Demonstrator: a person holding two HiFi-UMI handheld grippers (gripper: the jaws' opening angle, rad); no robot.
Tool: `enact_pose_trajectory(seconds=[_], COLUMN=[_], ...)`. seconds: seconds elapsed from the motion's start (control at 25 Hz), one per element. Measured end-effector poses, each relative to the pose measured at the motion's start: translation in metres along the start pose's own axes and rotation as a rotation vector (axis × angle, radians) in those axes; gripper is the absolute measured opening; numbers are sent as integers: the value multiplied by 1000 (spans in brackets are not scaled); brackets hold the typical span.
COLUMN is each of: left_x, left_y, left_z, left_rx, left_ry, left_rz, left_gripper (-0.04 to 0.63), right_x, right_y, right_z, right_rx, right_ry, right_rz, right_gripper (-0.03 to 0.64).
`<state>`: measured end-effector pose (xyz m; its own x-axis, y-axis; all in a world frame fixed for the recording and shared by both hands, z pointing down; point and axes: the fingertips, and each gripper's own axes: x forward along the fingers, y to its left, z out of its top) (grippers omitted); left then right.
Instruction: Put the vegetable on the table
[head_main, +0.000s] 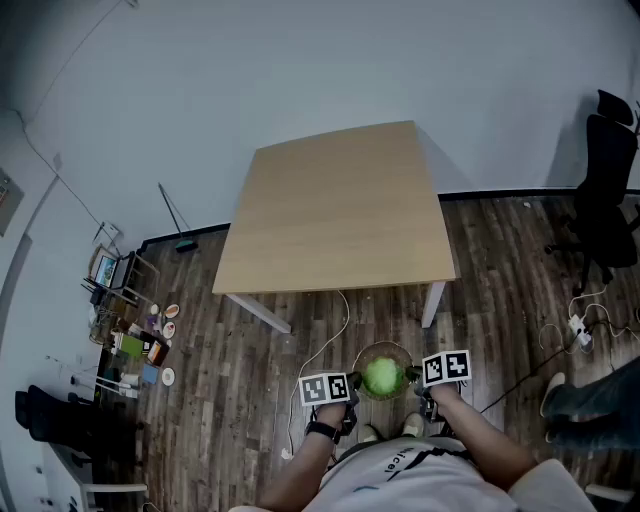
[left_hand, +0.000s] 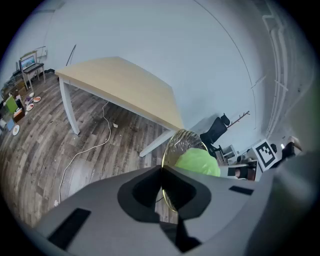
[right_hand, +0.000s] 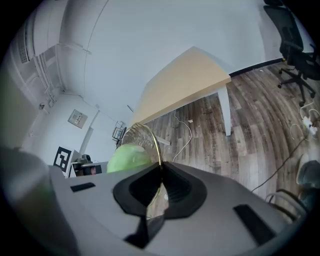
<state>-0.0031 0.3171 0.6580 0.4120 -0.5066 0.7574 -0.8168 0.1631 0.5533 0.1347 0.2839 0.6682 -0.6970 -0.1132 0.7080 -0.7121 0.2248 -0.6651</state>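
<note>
Head view: the person stands short of the table (head_main: 340, 210), carrying a glass bowl (head_main: 384, 347) with the green vegetable (head_main: 382, 376) inside. The left gripper (head_main: 354, 383) and the right gripper (head_main: 415, 378) each pinch the bowl's gold rim, jaws closed on it. Carry stage, I'd say; next comes stepping forward and lowering it level.

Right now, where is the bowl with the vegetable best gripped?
By its thin rim, at opposite sides: left gripper from the left, right gripper from the right, as both are shut now. The bowl is round and the vegetable fills its middle.
</note>
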Motion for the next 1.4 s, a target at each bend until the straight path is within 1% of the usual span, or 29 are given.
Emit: enact_pose_trajectory(seconds=[0.28, 0.52, 0.76, 1.08, 1.4], left_x=[9, 17, 23, 45, 68], left_y=[-16, -21, -18, -5, 28], left_z=[6, 13, 40, 102, 196], left_rx=[19, 8, 17, 21, 68], left_ry=[-9, -16, -11, -3, 37], left_rz=[14, 22, 17, -36, -80], left_gripper=[23, 23, 23, 23, 23], right_x=[-10, -11, -3, 21, 70], right_y=[-12, -18, -13, -7, 13], right_z=[9, 22, 45, 105, 178], right_rx=[-11, -3, -3, -1, 70], right_ry=[-6, -4, -6, -16, -58], right_rz=[8, 21, 26, -11, -25], right_gripper=[23, 23, 23, 23, 23])
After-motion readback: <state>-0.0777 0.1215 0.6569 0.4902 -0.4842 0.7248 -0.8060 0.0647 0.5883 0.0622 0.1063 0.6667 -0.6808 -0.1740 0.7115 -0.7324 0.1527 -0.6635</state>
